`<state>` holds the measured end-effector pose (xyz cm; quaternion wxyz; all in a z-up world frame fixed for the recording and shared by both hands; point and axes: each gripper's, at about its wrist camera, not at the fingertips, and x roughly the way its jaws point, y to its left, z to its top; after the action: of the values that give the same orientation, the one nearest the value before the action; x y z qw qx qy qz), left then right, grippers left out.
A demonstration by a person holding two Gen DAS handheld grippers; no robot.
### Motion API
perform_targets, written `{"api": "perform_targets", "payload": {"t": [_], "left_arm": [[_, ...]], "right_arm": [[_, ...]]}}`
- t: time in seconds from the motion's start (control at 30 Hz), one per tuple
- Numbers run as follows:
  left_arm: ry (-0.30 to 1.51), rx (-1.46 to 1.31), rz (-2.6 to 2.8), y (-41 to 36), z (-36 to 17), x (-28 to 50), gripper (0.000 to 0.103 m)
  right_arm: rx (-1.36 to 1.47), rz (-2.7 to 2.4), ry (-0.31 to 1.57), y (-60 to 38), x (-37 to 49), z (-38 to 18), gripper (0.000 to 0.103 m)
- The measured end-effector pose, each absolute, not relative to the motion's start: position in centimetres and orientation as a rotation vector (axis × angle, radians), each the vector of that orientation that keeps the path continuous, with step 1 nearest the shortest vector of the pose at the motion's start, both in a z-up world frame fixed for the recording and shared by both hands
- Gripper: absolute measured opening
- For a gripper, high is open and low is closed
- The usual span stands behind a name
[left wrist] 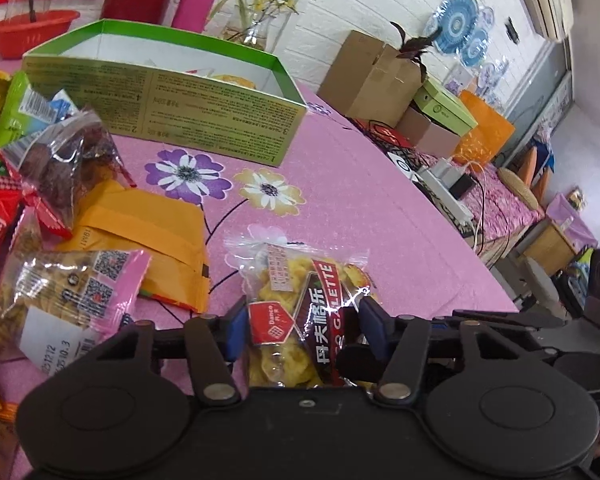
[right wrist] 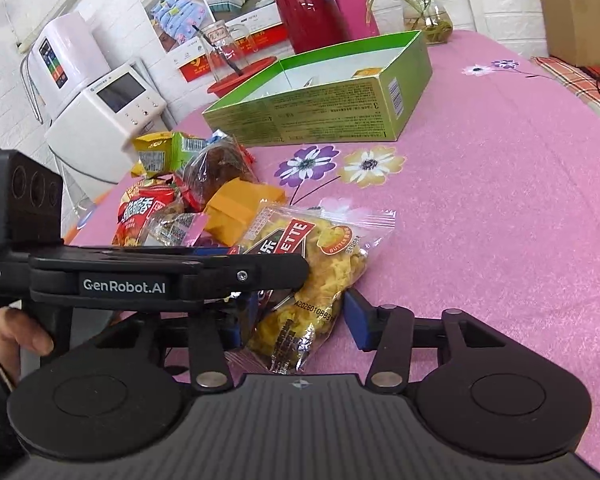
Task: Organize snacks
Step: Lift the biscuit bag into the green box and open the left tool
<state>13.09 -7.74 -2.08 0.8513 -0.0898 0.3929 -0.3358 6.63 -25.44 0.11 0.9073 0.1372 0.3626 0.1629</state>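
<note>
Two grippers flank one snack bag on the pink flowered tablecloth (right wrist: 500, 208), the biggest surface here, spreading out ahead of both claws. Well ahead of them sits the green box (left wrist: 204, 120), open-topped, with a few packets already inside; I judge it the place the snacks are meant to go. Off to the left of the claws lies the heap of other snacks: an orange packet (left wrist: 148, 240), a pink-edged bag (left wrist: 72, 292) and a clear bag of dark pieces (left wrist: 64, 164).

The galette bag (right wrist: 316, 276), clear film over yellow biscuits, lies between the jaws of both tools. The left gripper (left wrist: 304, 324) has narrowed onto it, blue pads pressed against the film on either side. The right gripper (right wrist: 296, 320) stands part-way in, with the bag's lower end between its pads; the right-hand pad looks just clear of the film, the left-hand one is hidden behind the other tool, so I cannot tell whether it grips.

Risks, as I judge them: the film is slick and crinkly, so a pinch on loose wrapper alone could slip during a lift. Squeezing harder would crush brittle biscuits. With both claws crowded on one bag, they could knock together or pull it apart.
</note>
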Motion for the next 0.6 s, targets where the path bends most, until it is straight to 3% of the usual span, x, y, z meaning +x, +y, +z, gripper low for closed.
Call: {"api": "perform_targets", "payload": {"t": [0.07, 0.17, 0.6], "left_arm": [[0.825, -0.210, -0.704, -7.4, -1.9, 13.2, 0.043], [0.800, -0.209, -0.701, -7.2, -1.1, 12.7, 0.042], [0.624, -0.186, -0.684, -6.7, 5.1, 14.0, 0.040]], "right_arm": [[0.278, 0.329, 0.742, -25.5, 6.5, 0.4, 0.062], [0.275, 0.330, 0.726, -25.7, 6.5, 0.8, 0.057], [0.204, 0.360, 0.544, -25.1, 8.8, 5.6, 0.057]]}}
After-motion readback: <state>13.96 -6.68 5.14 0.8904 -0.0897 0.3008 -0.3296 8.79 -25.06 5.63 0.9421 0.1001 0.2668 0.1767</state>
